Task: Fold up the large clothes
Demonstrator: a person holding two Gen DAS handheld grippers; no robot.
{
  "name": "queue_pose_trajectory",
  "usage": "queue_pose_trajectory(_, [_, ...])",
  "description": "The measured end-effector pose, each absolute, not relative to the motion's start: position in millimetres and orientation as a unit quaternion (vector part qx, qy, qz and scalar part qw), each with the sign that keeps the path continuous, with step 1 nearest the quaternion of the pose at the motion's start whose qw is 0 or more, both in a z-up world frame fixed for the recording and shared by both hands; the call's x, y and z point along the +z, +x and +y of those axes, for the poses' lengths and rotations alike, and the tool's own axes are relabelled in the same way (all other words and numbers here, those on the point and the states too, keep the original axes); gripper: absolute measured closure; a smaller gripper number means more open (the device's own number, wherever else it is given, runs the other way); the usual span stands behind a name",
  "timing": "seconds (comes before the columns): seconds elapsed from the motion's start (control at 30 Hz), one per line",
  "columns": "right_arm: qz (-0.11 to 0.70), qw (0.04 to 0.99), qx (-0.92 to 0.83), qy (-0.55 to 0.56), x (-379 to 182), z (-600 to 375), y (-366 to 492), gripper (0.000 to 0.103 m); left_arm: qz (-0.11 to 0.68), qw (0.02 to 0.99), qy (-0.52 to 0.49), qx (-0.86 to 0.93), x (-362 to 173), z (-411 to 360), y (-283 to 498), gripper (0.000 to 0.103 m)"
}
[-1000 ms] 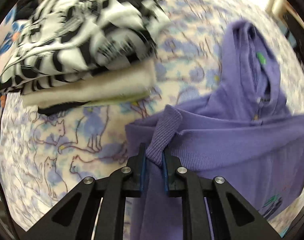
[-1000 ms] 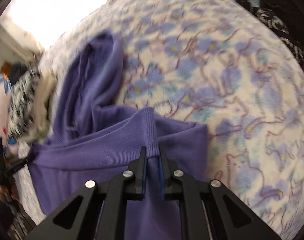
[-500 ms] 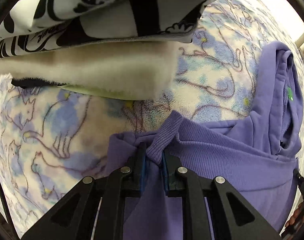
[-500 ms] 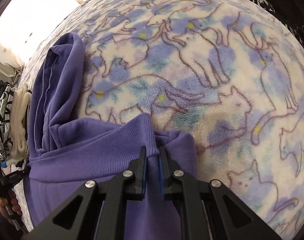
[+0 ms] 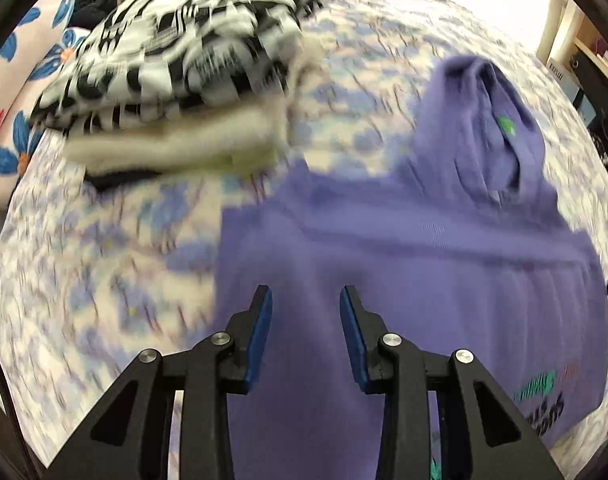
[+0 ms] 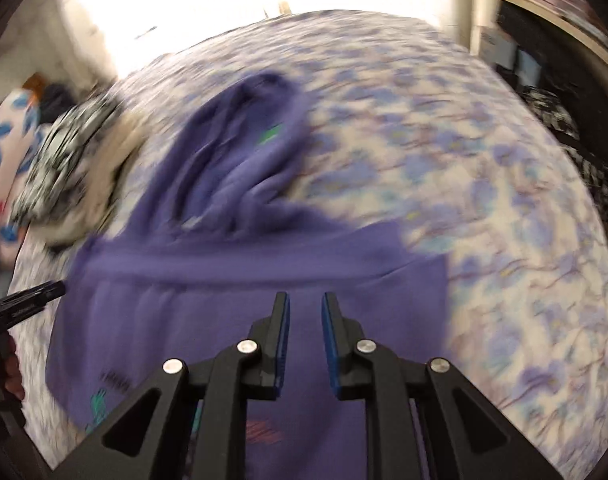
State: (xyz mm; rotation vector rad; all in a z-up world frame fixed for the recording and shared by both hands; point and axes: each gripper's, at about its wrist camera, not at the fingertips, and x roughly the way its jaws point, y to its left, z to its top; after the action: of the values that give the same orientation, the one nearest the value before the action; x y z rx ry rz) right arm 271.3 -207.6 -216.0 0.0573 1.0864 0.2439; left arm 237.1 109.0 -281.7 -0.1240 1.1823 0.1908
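Observation:
A purple hoodie (image 5: 443, 264) lies on the cat-print fleece blanket (image 5: 104, 272), its lower part folded up over the body and its hood (image 5: 483, 120) pointing away. It also shows in the right wrist view (image 6: 264, 264). My left gripper (image 5: 305, 312) is open and empty above the hoodie's left part. My right gripper (image 6: 305, 320) is open and empty above the hoodie's right part. Both views are motion-blurred.
A stack of folded clothes (image 5: 184, 64), black-and-white on top and cream beneath, sits left of the hoodie; it also shows in the right wrist view (image 6: 72, 168). A floral pillow (image 5: 20, 92) lies at the far left. Shelves (image 6: 543, 40) stand at the right.
Both grippers were shut on the hoodie's folded edge; they have let it go and pulled back and up. The hoodie now lies flat on the blanket.

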Motion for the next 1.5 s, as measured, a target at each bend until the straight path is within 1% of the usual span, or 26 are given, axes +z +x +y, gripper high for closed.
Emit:
queue_pose_trajectory(0.17, [0.527,0.836,0.151,0.002,-240.0,-142.7,238.0,0.087,0.56,0.817,-0.065,0.119,-307.7,87.9,202.1,0.07])
queue_pose_trajectory(0.27, [0.544,0.825,0.156,-0.003,-259.6,-134.4,230.6,0.087,0.554,0.818,-0.052,0.148,-320.3,92.6,192.9,0.069])
queue_pose_trajectory(0.3, [0.548,0.823,0.153,-0.007,-264.0,-136.2,229.8,0.091,0.554,0.817,-0.05,0.153,-322.4,93.5,191.8,0.069])
queue_pose_trajectory(0.37, [0.541,0.827,0.15,-0.017,-266.9,-149.0,226.6,0.092,0.552,0.817,-0.048,0.161,-323.9,104.8,190.0,0.07])
queue_pose_trajectory(0.4, [0.536,0.831,0.147,-0.024,-265.8,-155.8,225.5,0.097,0.552,0.817,-0.048,0.161,-324.5,111.0,188.7,0.07])
queue_pose_trajectory(0.5, [0.518,0.847,0.094,-0.077,-262.6,-183.3,221.9,0.097,0.551,0.819,-0.04,0.154,-324.0,121.4,186.0,0.072])
queue_pose_trajectory(0.53, [0.517,0.849,0.067,-0.087,-264.5,-198.9,221.2,0.094,0.55,0.82,-0.034,0.155,-323.7,122.8,185.2,0.072])
queue_pose_trajectory(0.57, [0.524,0.846,0.042,-0.089,-268.3,-213.0,221.4,0.094,0.549,0.82,-0.026,0.159,-324.2,124.7,184.3,0.072])
queue_pose_trajectory(0.6, [0.537,0.839,0.014,-0.09,-274.0,-227.9,222.1,0.095,0.549,0.82,-0.024,0.162,-324.9,127.6,183.3,0.072])
queue_pose_trajectory(0.63, [0.55,0.833,0.004,-0.065,-279.4,-249.7,221.6,0.099,0.549,0.819,-0.03,0.164,-325.3,131.0,182.4,0.072])
queue_pose_trajectory(0.7, [0.555,0.832,0.015,-0.021,-278.5,-271.4,219.6,0.099,0.55,0.818,-0.035,0.165,-325.6,134.2,182.1,0.072])
queue_pose_trajectory(0.77, [0.551,0.833,0.01,-0.048,-273.3,-268.0,216.9,0.099,0.552,0.816,-0.031,0.166,-325.0,132.8,183.1,0.072])
queue_pose_trajectory(0.83, [0.552,0.831,0.007,-0.06,-271.7,-260.9,214.7,0.097,0.555,0.814,-0.031,0.169,-324.2,131.6,183.7,0.072])
queue_pose_trajectory(0.93, [0.567,0.823,0.003,-0.037,-272.9,-260.7,213.2,0.095,0.564,0.807,-0.035,0.171,-322.1,131.0,184.6,0.072])
queue_pose_trajectory(1.07, [0.584,0.812,0.003,-0.001,-271.9,-263.8,212.3,0.095,0.577,0.798,-0.044,0.17,-318.1,129.2,184.0,0.068])
queue_pose_trajectory(1.23, [0.595,0.804,0.012,0.003,-268.1,-261.0,208.6,0.095,0.586,0.791,-0.047,0.171,-316.0,127.7,180.5,0.065])
queue_pose_trajectory(1.37, [0.608,0.793,0.015,0.026,-267.2,-262.1,204.7,0.095,0.594,0.785,-0.049,0.168,-314.7,125.7,177.4,0.058])
queue_pose_trajectory(1.5, [0.615,0.787,0.025,0.029,-266.7,-257.6,202.8,0.095,0.602,0.78,-0.052,0.164,-312.5,122.7,174.4,0.055])
